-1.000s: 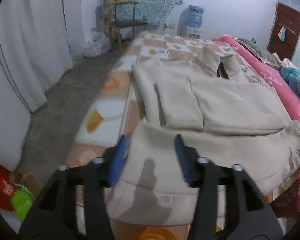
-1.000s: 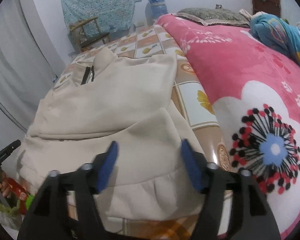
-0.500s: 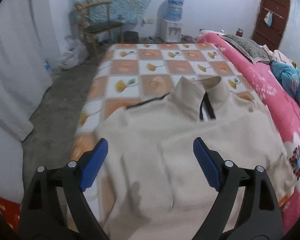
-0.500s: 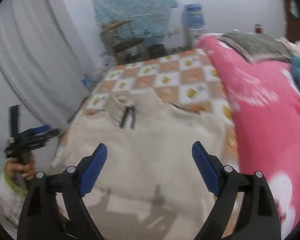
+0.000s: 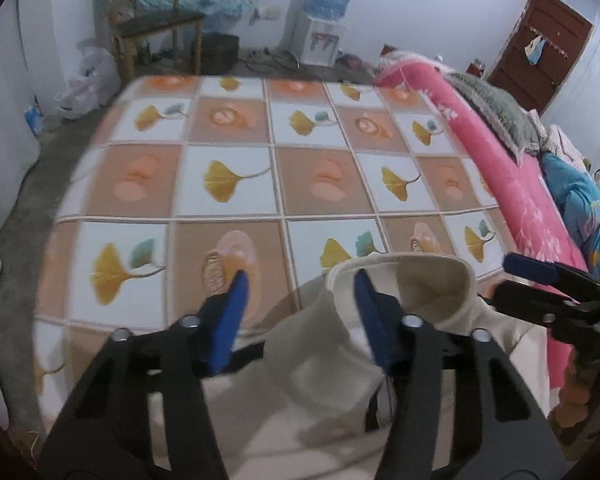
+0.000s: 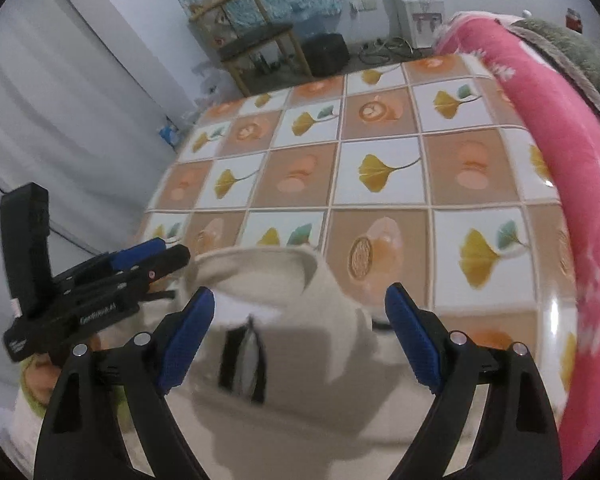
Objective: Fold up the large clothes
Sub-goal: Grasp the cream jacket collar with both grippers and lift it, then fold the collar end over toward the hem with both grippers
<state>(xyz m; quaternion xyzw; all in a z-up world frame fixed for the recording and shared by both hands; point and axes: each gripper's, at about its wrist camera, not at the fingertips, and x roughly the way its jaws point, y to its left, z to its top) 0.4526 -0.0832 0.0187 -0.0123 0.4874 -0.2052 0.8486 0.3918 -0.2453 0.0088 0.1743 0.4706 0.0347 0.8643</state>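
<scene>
A beige jacket (image 5: 320, 368) with a stand-up collar (image 5: 416, 276) and a dark zipper (image 6: 244, 360) lies on the tile-patterned bedsheet (image 5: 236, 184). My left gripper (image 5: 302, 308) hovers over the jacket's left shoulder beside the collar. Its jaws are closing, the cloth lies below and between them, and the pads do not press on it. My right gripper (image 6: 304, 320) stands wide over the collar (image 6: 260, 272) and zipper, its jaws closing slightly and holding nothing. Each gripper shows in the other's view: the right gripper (image 5: 516, 280), and the left gripper (image 6: 160, 254) in a hand.
A pink flowered blanket (image 6: 572, 152) runs along the right side of the bed, with a blue cloth (image 5: 580, 208) on it. Beyond the bed stand a wooden chair (image 5: 152, 24), a water dispenser (image 5: 324, 20) and a dark bin (image 6: 326, 54). White curtains (image 6: 60, 112) hang on the left.
Both grippers have travelled from the folded hem across the jacket to its collar end. The left jaws opened wide, then narrowed; the right jaws widened.
</scene>
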